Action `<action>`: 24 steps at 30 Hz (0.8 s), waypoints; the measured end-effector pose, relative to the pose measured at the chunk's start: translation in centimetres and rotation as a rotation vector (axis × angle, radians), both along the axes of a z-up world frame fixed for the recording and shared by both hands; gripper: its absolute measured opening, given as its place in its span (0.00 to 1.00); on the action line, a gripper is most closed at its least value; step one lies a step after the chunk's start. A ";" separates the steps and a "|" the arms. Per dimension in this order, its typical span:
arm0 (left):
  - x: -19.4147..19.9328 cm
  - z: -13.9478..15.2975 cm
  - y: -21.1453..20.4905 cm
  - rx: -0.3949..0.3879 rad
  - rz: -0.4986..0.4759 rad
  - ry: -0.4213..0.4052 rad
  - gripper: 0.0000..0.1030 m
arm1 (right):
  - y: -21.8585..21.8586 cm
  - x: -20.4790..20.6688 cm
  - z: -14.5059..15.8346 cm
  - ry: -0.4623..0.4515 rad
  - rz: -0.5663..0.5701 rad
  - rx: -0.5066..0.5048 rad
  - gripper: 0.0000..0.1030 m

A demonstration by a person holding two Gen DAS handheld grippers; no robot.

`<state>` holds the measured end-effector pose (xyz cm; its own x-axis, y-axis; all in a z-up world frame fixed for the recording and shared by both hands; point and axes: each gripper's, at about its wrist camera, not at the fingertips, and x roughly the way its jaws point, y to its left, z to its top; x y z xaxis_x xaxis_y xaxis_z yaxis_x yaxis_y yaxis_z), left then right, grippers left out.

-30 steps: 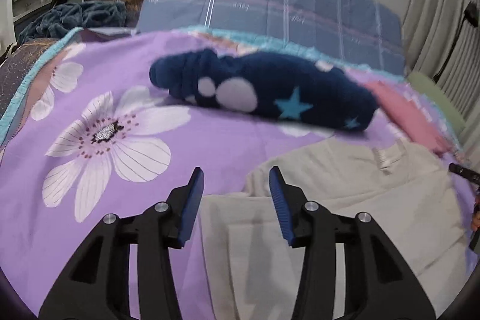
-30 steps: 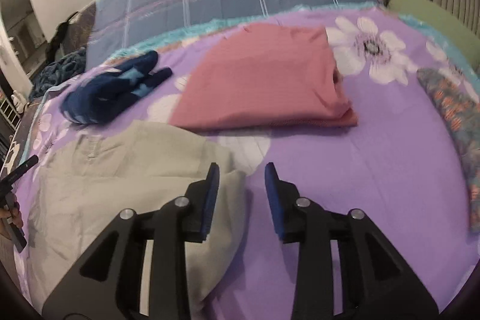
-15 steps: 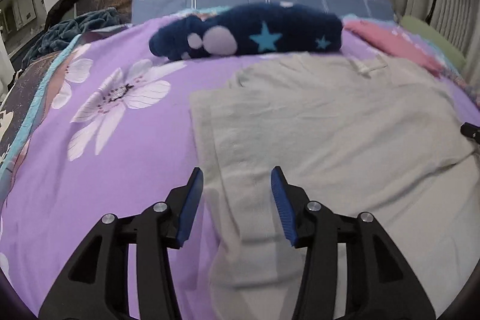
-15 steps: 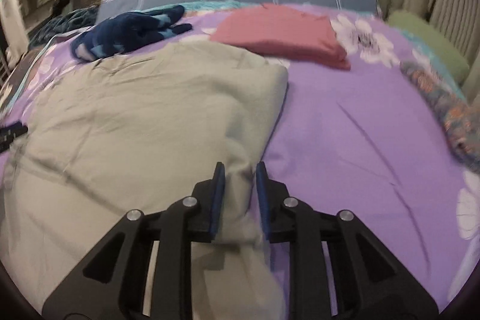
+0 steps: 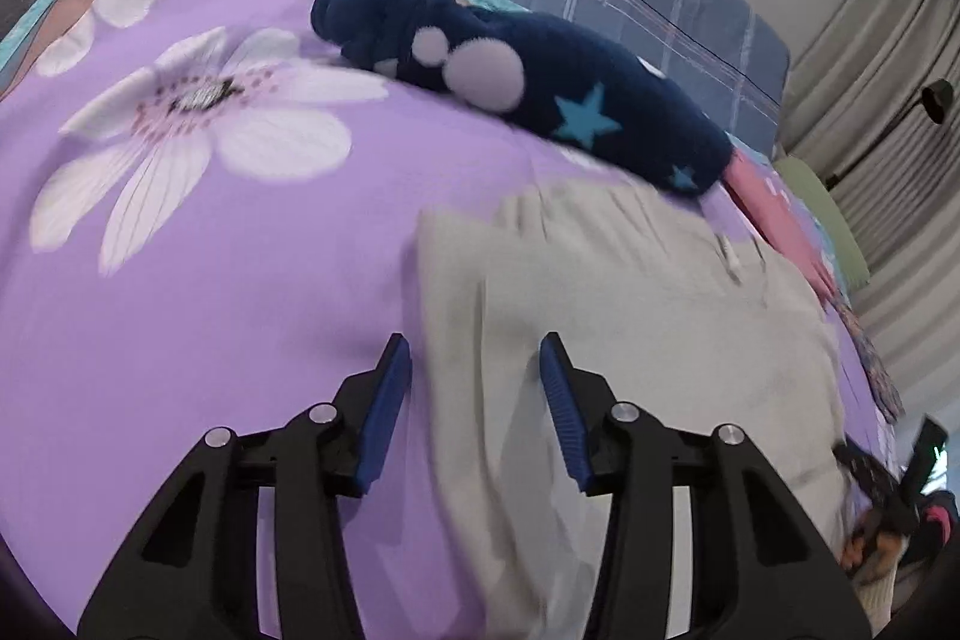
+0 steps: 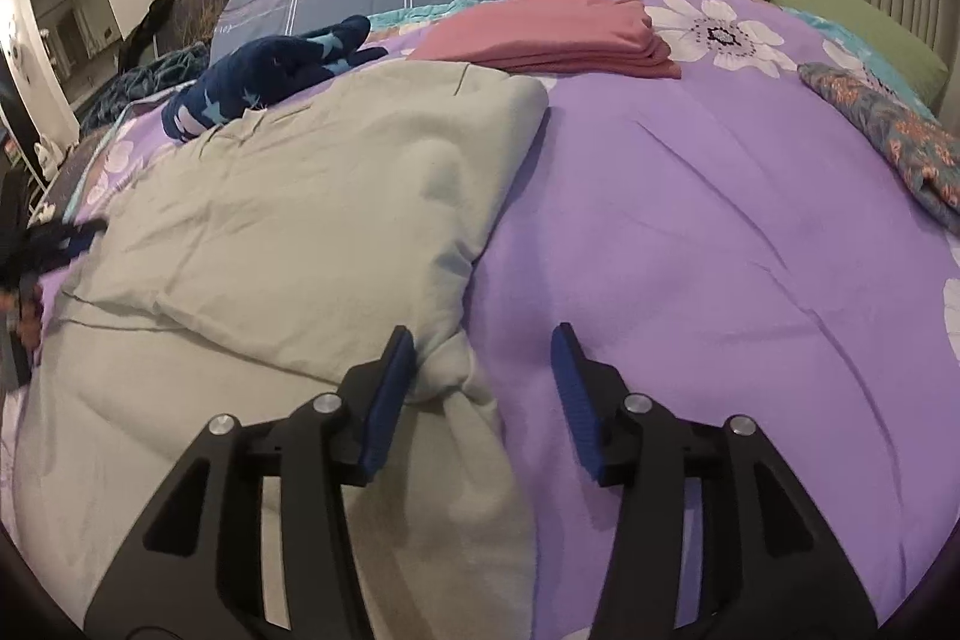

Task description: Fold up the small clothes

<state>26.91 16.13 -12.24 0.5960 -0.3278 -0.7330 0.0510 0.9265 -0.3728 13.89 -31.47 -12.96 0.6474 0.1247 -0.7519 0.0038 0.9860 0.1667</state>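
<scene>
Left gripper [image 5: 475, 379]: jaws parted, closing, straddling beige garment [image 5: 630, 292] edge, lower centre.
Right gripper [image 6: 483, 373]: jaws opening, bunched beige fold between, unpinched.

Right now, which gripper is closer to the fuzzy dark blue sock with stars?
Left. The left gripper sits at the beige garment's edge nearest the fuzzy dark blue sock; the right gripper, jaws opening, is at the garment's opposite edge.
</scene>
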 end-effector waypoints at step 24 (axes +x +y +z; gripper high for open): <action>-8.7 5.4 -4.3 0.226 -0.059 -0.232 0.48 | 0.2 0.1 -0.2 0.000 0.006 -0.006 0.52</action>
